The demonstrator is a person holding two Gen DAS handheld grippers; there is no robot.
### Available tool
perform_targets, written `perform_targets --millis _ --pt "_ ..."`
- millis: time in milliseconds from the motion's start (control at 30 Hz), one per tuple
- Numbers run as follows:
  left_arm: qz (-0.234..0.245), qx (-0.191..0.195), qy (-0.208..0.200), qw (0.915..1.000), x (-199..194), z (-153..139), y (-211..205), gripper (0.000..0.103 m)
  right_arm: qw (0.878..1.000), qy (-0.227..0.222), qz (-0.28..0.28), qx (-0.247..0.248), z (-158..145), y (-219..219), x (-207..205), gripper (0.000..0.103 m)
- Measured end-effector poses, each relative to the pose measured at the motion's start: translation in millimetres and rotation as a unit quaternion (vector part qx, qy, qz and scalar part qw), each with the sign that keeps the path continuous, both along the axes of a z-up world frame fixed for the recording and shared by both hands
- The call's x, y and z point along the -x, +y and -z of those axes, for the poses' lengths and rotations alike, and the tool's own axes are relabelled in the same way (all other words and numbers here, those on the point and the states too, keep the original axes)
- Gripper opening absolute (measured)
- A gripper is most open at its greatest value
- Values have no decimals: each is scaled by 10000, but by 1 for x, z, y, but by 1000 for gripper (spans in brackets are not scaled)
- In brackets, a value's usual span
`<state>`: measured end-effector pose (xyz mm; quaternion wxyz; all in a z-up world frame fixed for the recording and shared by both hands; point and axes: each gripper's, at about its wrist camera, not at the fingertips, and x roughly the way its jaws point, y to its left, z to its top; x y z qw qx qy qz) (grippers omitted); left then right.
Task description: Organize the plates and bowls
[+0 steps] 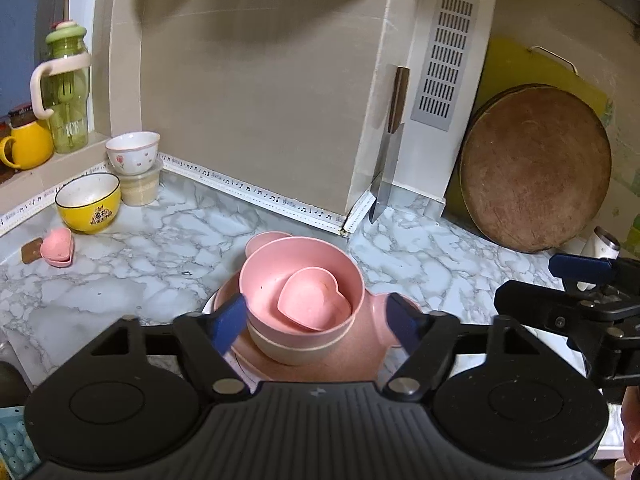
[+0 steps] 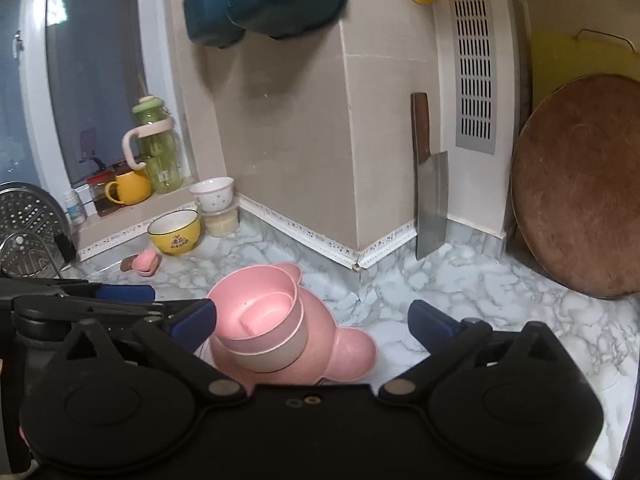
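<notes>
A pink bowl (image 1: 276, 276) sits nested in a beige bowl (image 1: 288, 350) on a pink bear-shaped plate (image 1: 372, 320), with a white plate edge under it. A pink heart-shaped dish (image 1: 314, 300) lies inside the pink bowl. My left gripper (image 1: 318, 324) is open, its blue fingers either side of the bowl stack. My right gripper (image 2: 314, 322) is open above the same stack (image 2: 260, 320); it also shows at the right edge of the left wrist view (image 1: 580, 276). A yellow bowl (image 1: 88, 202), a small pink heart dish (image 1: 58, 246) and a white floral bowl (image 1: 134, 152) stand at the far left.
The marble counter (image 1: 140, 264) runs to a tiled corner wall. A cleaver (image 1: 386, 164) leans against the wall. A round wooden board (image 1: 536, 168) leans at the right. A green bottle (image 1: 66, 92) and yellow mug (image 1: 28, 146) stand on the sill. A steamer rack (image 2: 24, 220) is at the left.
</notes>
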<state>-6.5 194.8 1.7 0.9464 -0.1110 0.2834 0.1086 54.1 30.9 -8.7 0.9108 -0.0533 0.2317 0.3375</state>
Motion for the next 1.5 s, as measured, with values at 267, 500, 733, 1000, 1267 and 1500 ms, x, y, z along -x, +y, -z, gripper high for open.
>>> perform_targets --millis 267,500,733,1000,1267,1500 --pt "86 -25 -196 9998 21 4 -16 100 9997 56 119 -187 8 -15 12 103" --pt "51 -16 -258 9997 28 3 -21 103 9995 56 207 -238 11 -27 19 103" --pt "27 -230 -326 9992 30 0 -27 103 9995 51 240 -200 14 -28 21 103" --pt "61 -205 -292 9993 29 -1 -29 103 9995 71 244 -169 14 -28 19 103" --pt "73 -127 -159 9998 25 1 -26 103 9996 113 243 -95 14 -27 16 103" --pt "-10 -25 57 10000 23 7 -22 103 9994 233 249 -48 18 -25 11 103"
